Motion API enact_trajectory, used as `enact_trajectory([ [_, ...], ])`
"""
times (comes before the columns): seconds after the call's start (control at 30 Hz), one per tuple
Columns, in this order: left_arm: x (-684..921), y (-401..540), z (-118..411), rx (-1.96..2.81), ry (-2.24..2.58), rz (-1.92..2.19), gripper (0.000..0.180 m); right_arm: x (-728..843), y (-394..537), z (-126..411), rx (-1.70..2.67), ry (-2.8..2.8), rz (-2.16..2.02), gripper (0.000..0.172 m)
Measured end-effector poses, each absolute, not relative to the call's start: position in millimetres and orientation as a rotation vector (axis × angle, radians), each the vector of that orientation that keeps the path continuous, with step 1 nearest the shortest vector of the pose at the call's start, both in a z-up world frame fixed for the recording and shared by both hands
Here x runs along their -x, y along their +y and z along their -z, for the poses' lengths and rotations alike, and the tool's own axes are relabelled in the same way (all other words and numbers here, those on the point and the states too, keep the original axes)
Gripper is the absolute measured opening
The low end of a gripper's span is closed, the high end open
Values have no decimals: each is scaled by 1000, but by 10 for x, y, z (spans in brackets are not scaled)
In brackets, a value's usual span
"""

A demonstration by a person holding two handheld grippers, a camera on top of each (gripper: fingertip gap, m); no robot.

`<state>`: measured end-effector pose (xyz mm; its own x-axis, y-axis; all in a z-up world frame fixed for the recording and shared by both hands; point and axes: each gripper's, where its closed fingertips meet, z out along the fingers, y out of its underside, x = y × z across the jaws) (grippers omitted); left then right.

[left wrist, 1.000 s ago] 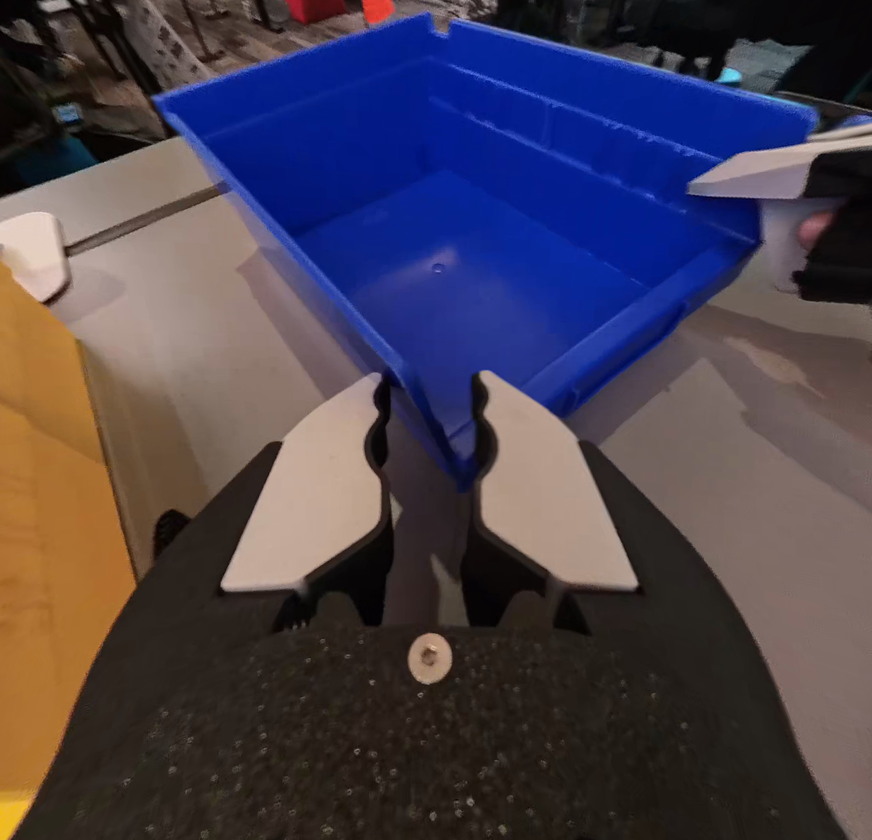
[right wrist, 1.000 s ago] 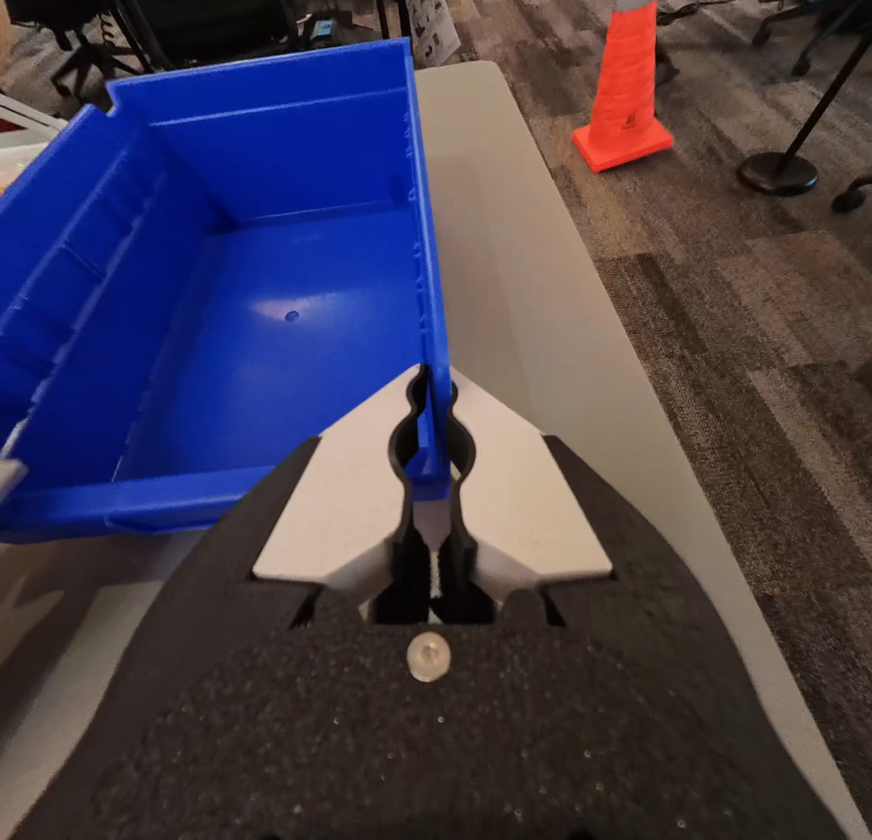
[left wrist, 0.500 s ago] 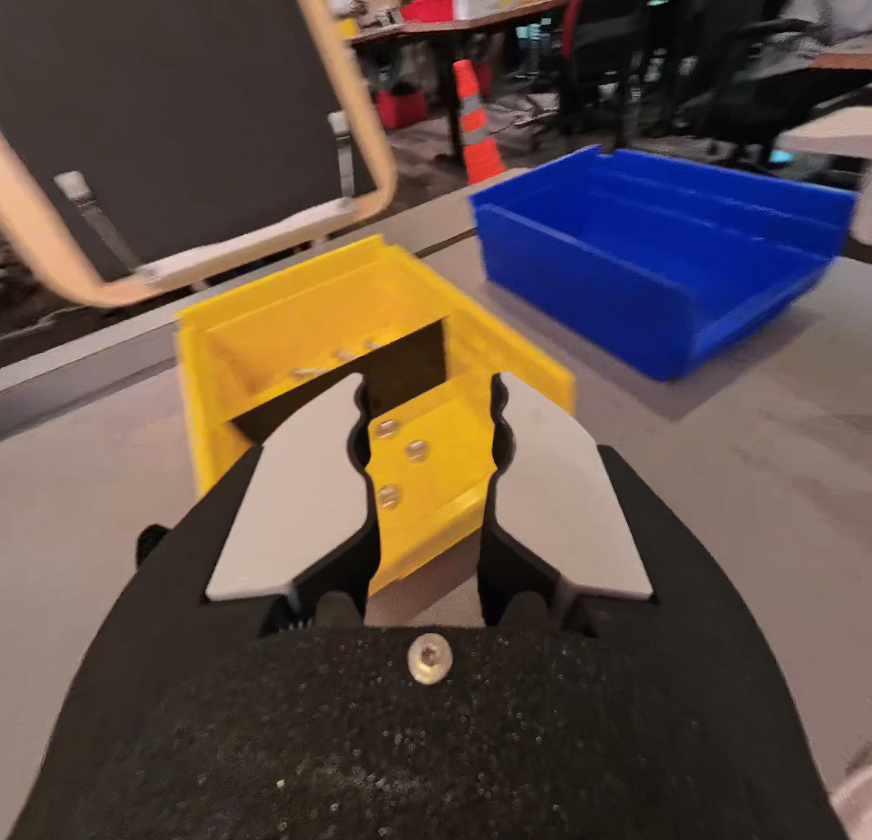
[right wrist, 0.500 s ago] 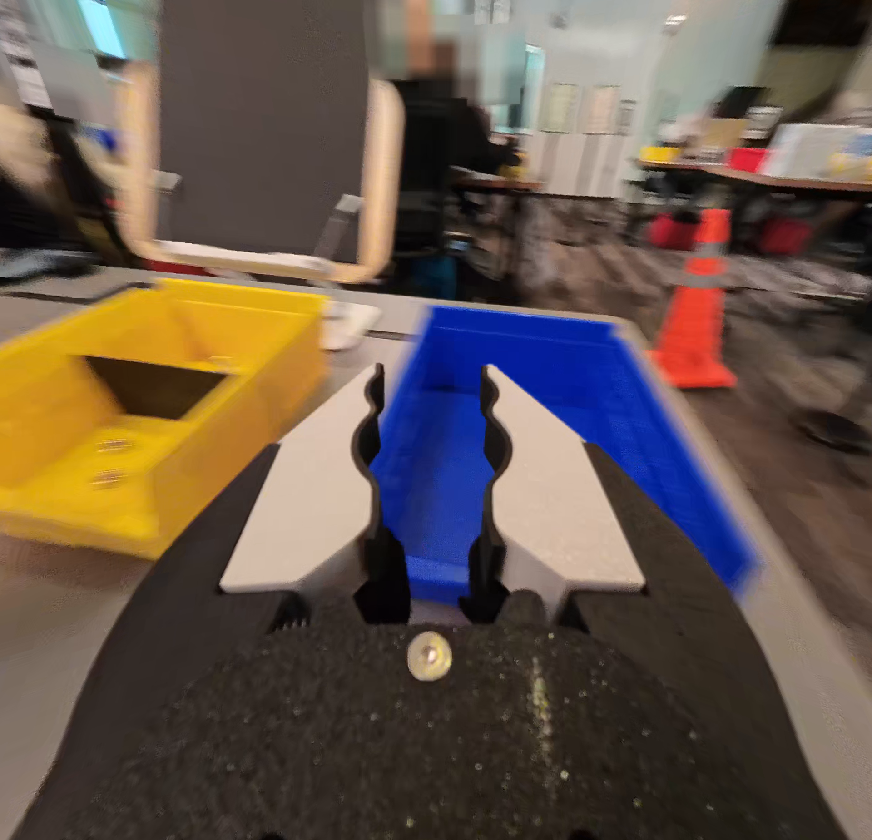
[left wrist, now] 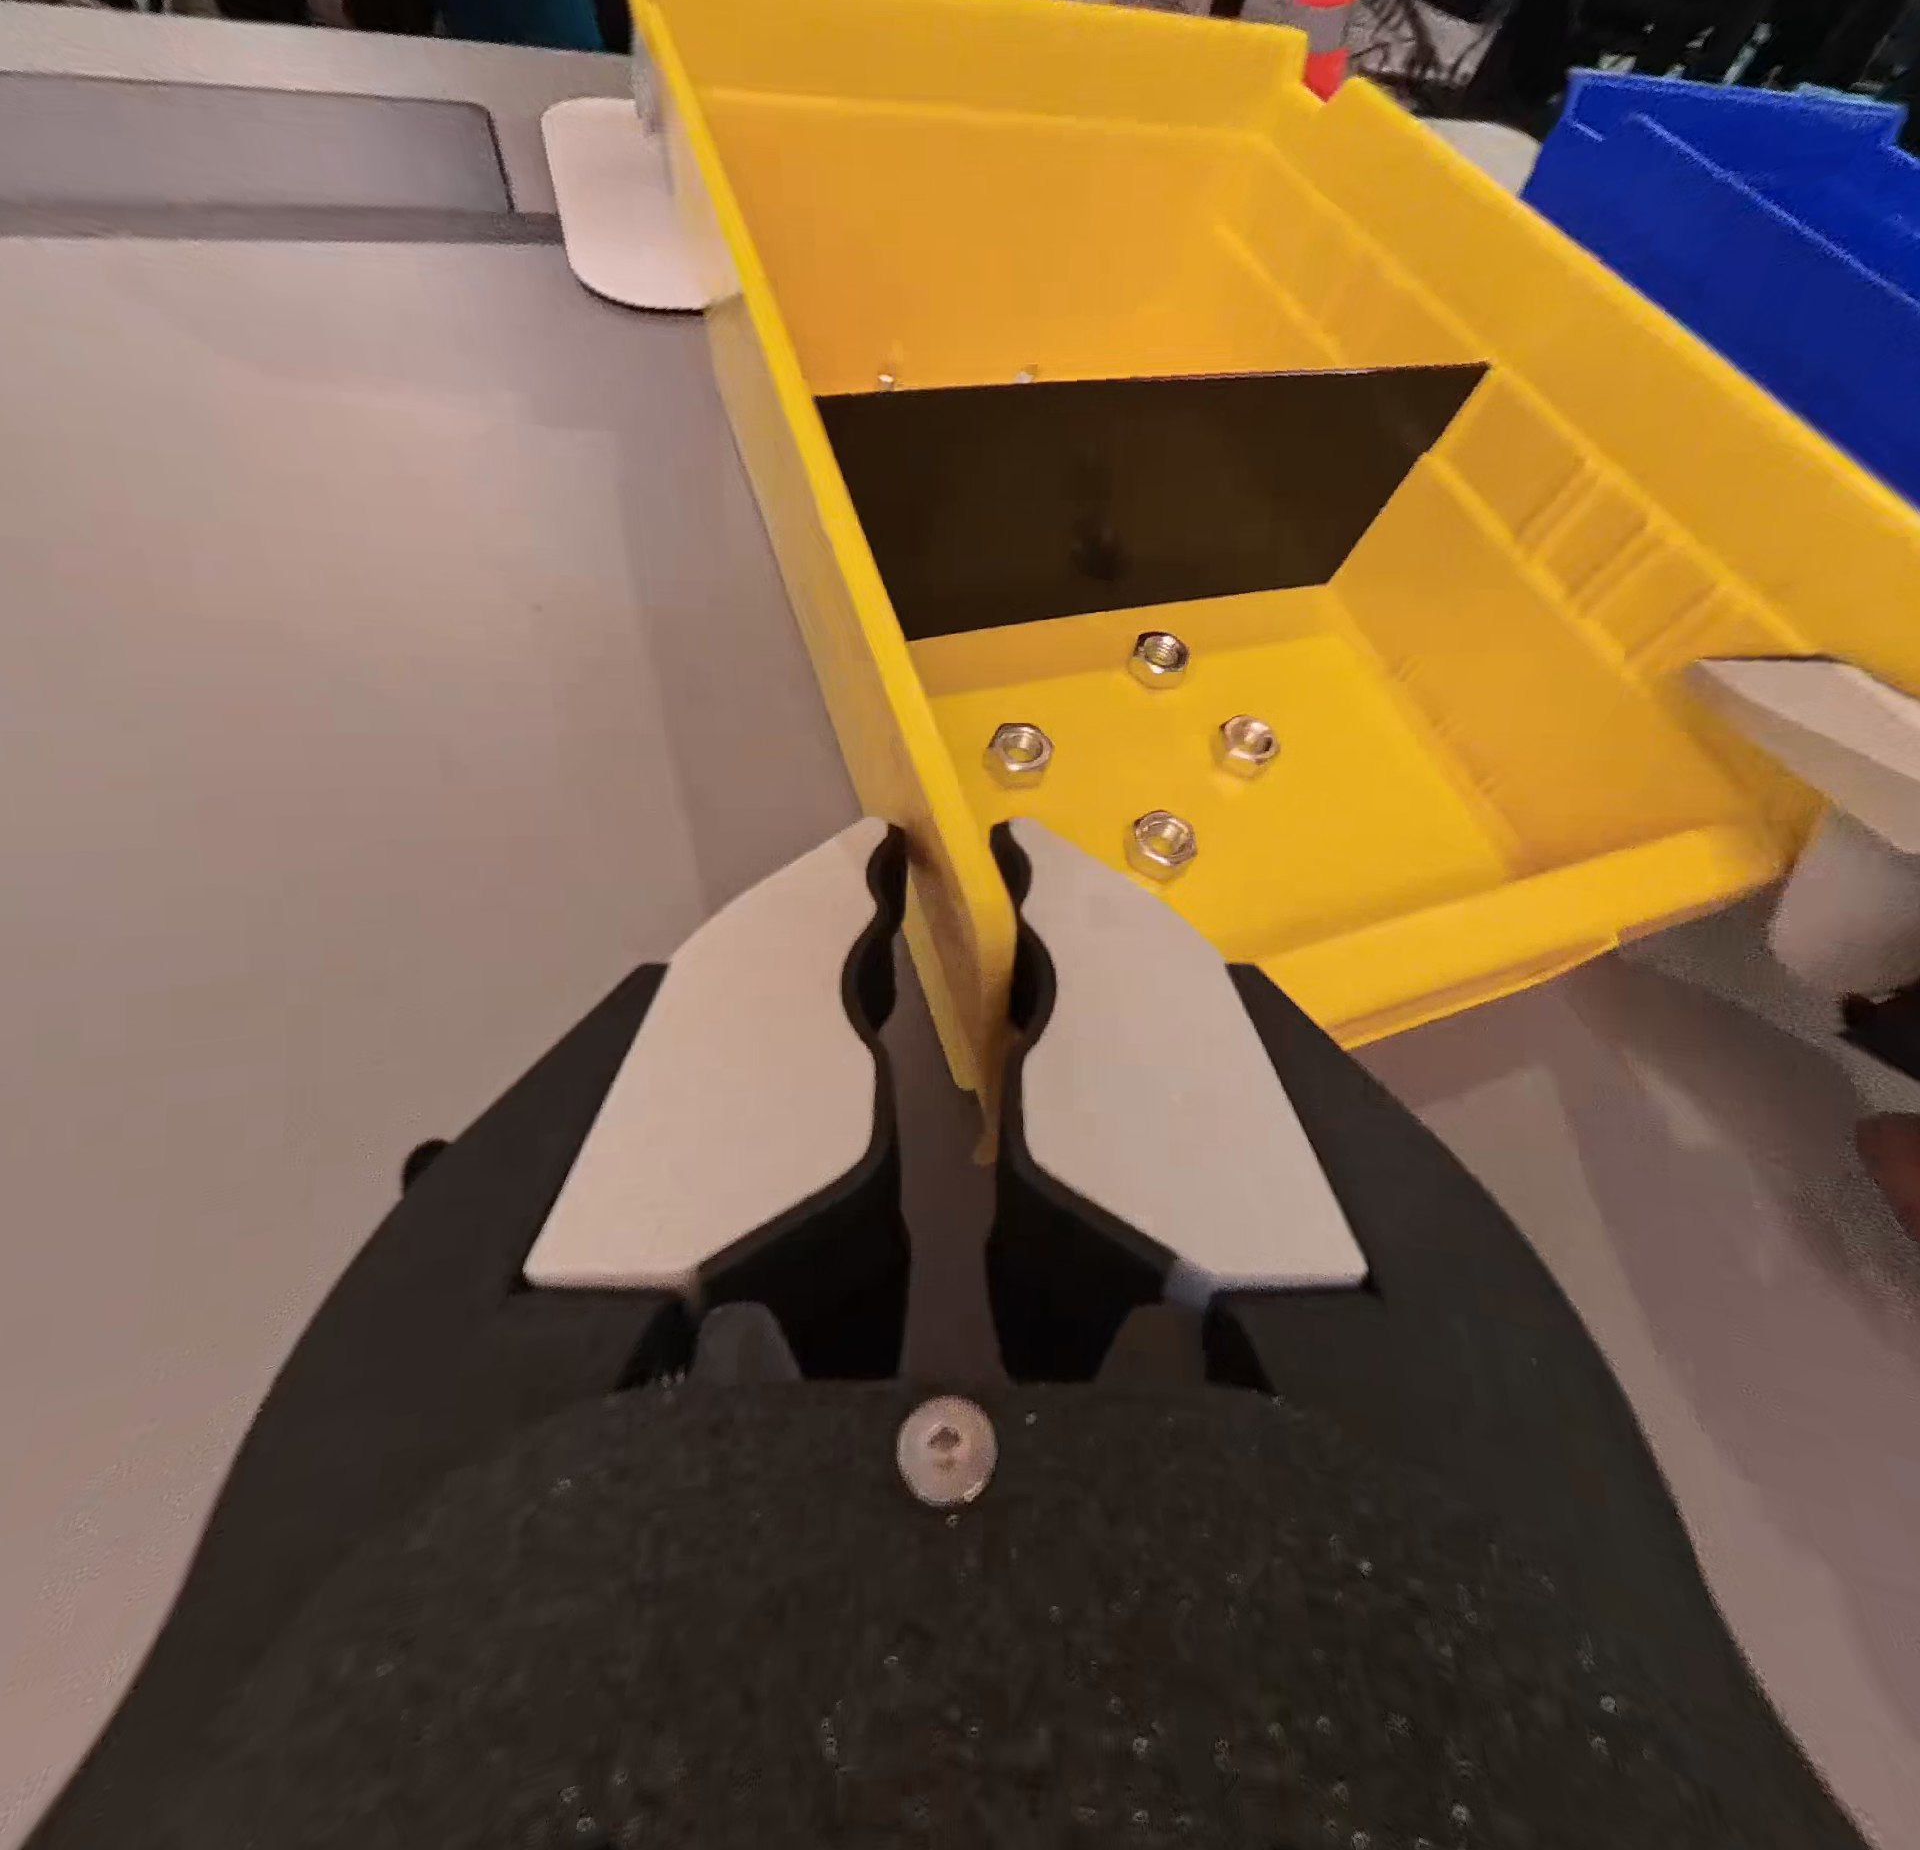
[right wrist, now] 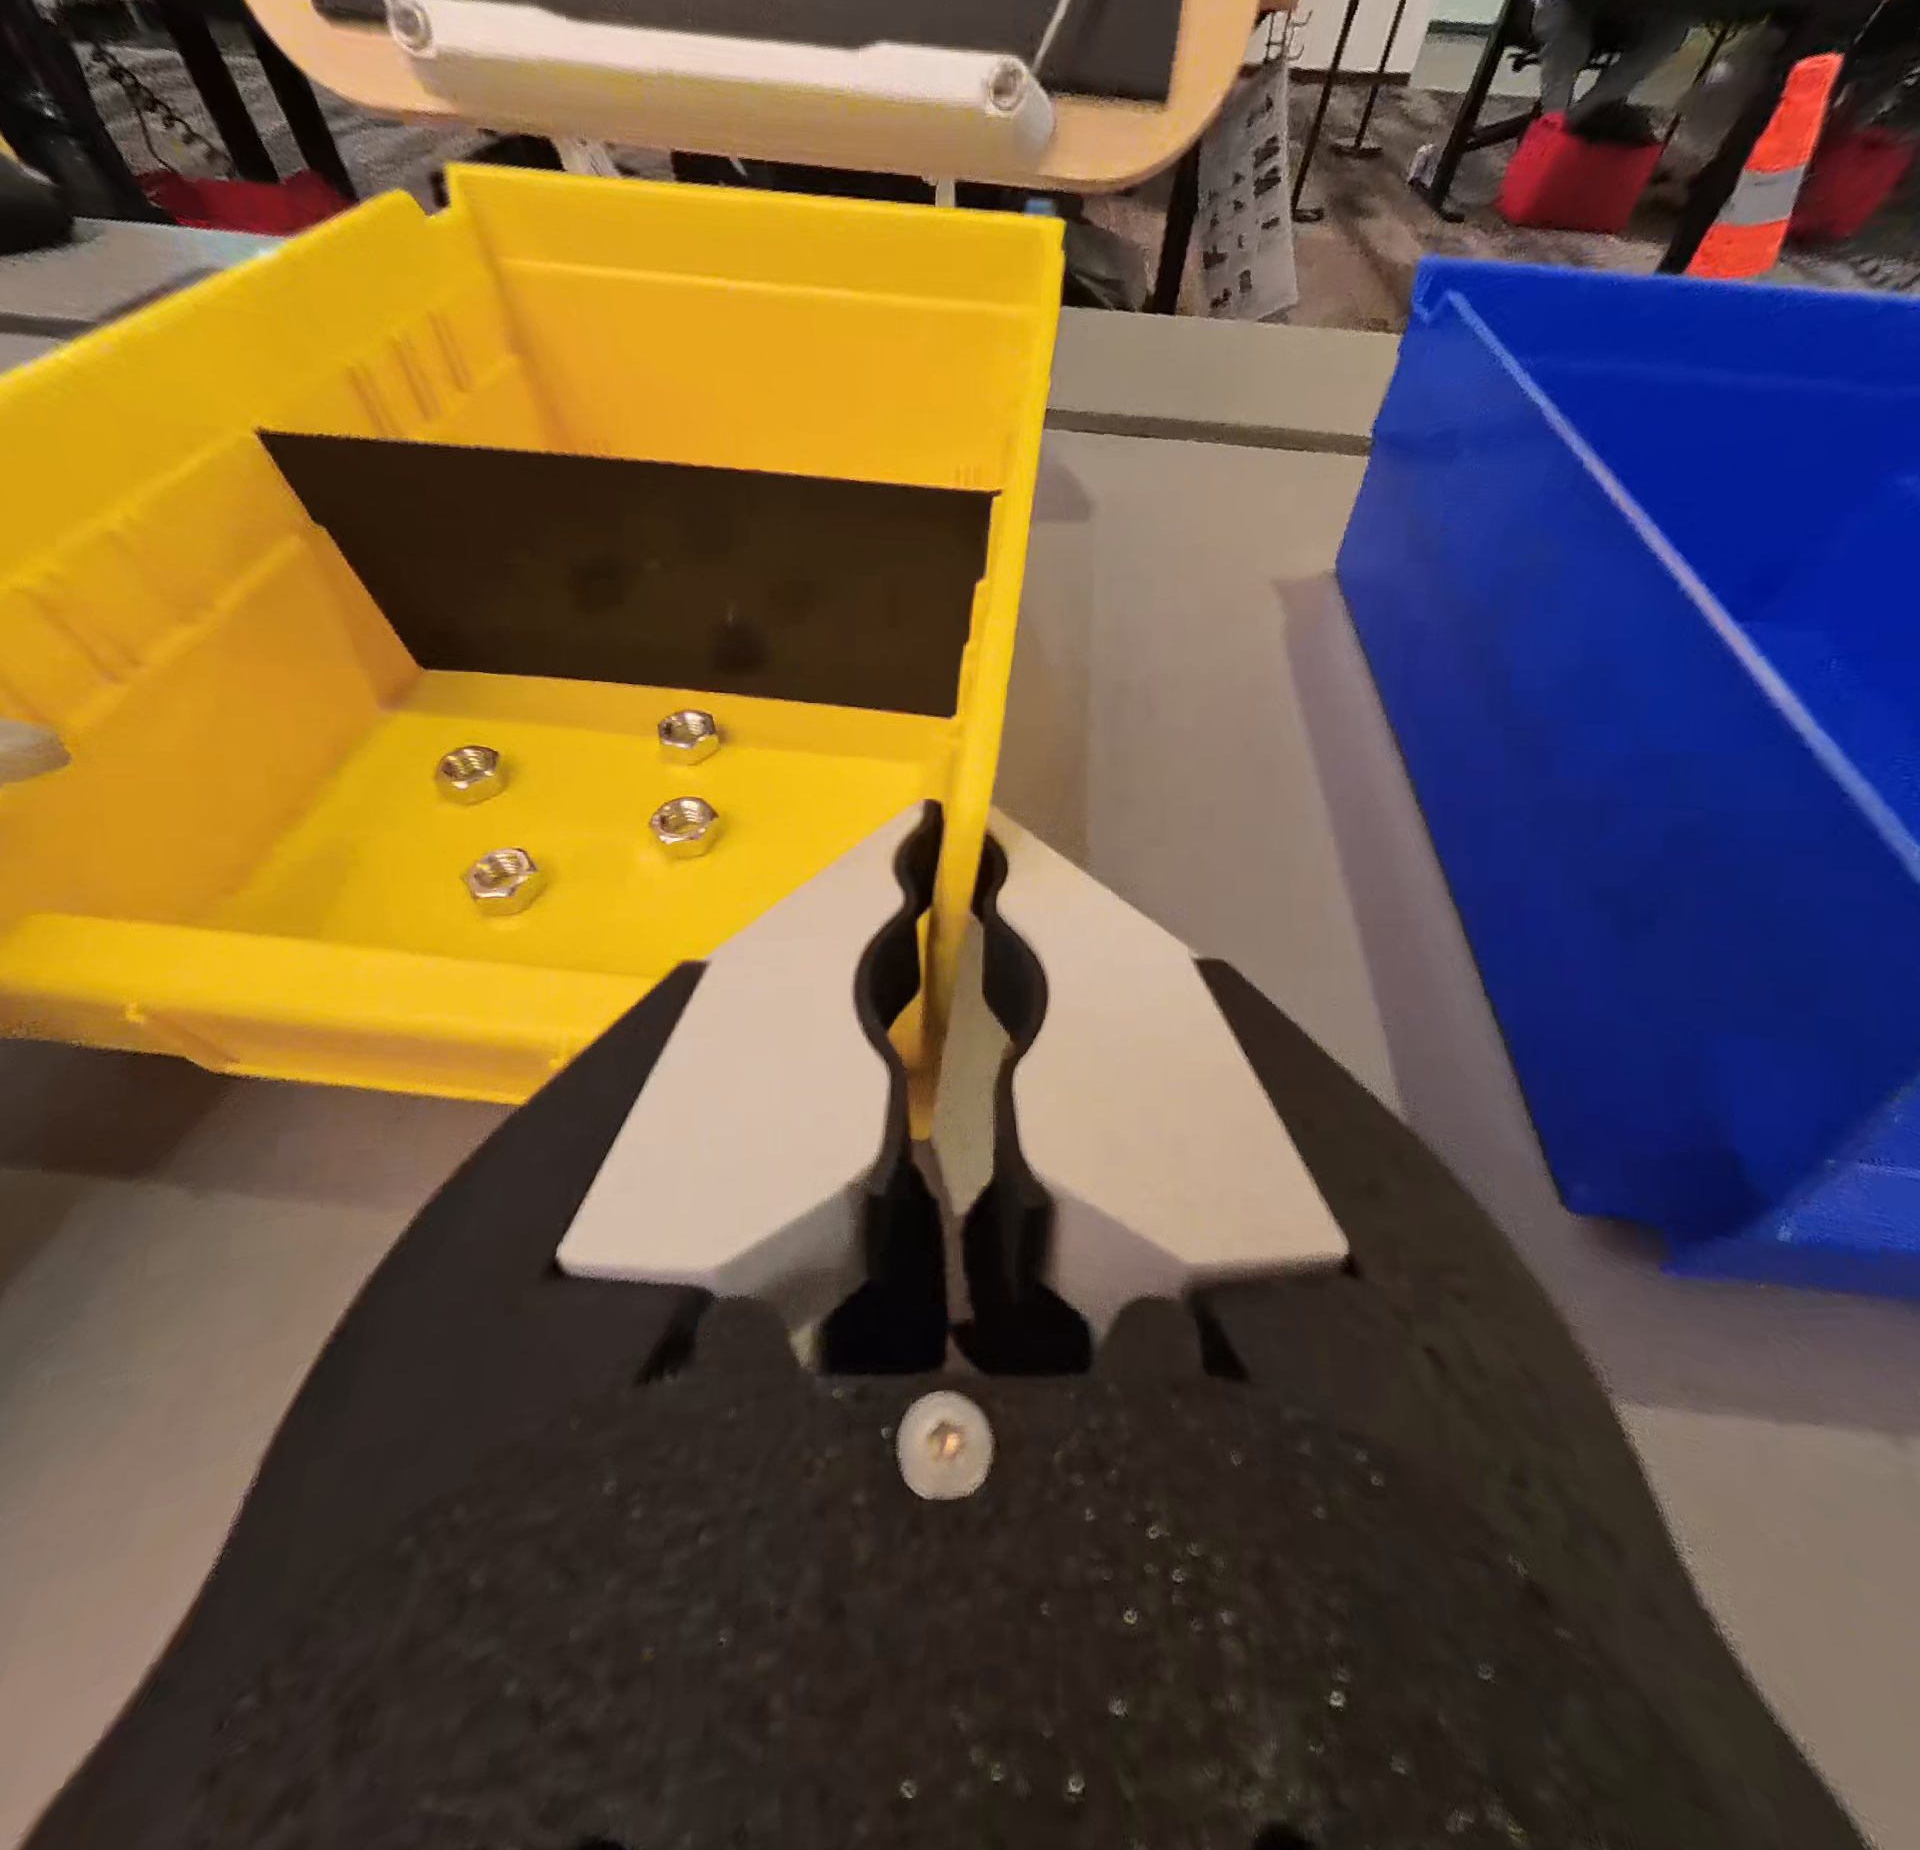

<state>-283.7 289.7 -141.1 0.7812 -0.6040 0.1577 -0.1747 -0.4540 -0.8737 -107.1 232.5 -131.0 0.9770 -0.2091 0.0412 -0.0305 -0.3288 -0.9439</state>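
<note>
- Left wrist view: the left gripper [left wrist: 948, 844] straddles the near-left wall of the yellow bin [left wrist: 997, 179], one finger outside and one inside; the jaws are narrow and the pads look closed on that wall, though the outer pad's contact is hard to judge; the bin sits on the grey table [left wrist: 312, 657] with four steel nuts [left wrist: 1158, 657] loose on its floor, in front of a black divider [left wrist: 1122, 491]; the right gripper's finger shows at the bin's far corner; if this hold is light, the wall could slip out and that side of the bin could drop.
- Right wrist view: the right gripper [right wrist: 958, 844] is pinched tight on the bin's right wall [right wrist: 1013, 595], pads on either side of the thin plastic; the blue bin [right wrist: 1662, 761] stands near, to the right, apart from the yellow one; the risks I judge here are an uneven hold between the two sides, which would tilt the bin and send the nuts [right wrist: 686, 824] sliding or spilling over the low front lip [right wrist: 260, 990]; a swing to the right could knock the blue bin; thin walls may flex under the squeeze.
</note>
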Motion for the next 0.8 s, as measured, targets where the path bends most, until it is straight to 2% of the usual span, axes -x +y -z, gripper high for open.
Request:
enact_trajectory([
  [0.13,3111,2969,1306,2020,564,438,6,1341,2374,1122,1858,163,214,3],
  [0.37,4209,3300,1080,1967,460,370,4,2449,2768,888,1791,29,162,5],
  [0.67,5372,3648,1175,1986,375,256,4,3543,3176,1318,1898,-97,78,7],
  [0.8,5489,3690,1338,2020,299,303,3,3679,3154,1335,1881,-170,43,11],
])
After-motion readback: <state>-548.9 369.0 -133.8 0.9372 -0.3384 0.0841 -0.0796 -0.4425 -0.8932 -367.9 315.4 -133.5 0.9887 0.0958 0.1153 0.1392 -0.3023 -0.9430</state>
